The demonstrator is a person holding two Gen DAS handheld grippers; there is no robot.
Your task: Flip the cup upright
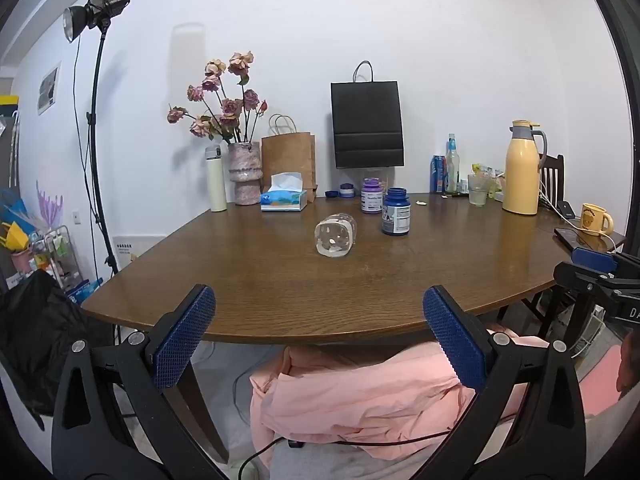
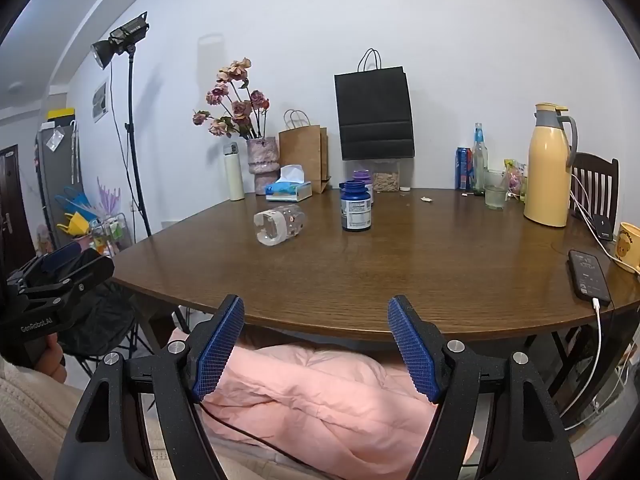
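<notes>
A clear plastic cup lies on its side near the middle of the brown wooden table; it also shows in the right wrist view, its open end facing me. My left gripper is open and empty, held before the table's near edge, well short of the cup. My right gripper is open and empty at the near edge too, with the cup far ahead and to its left. Each gripper shows at the side of the other's view.
A dark blue bottle stands just right of the cup, a purple one behind it. At the back stand a tissue box, vase, paper bags, a yellow jug and a glass. A phone and mug lie right.
</notes>
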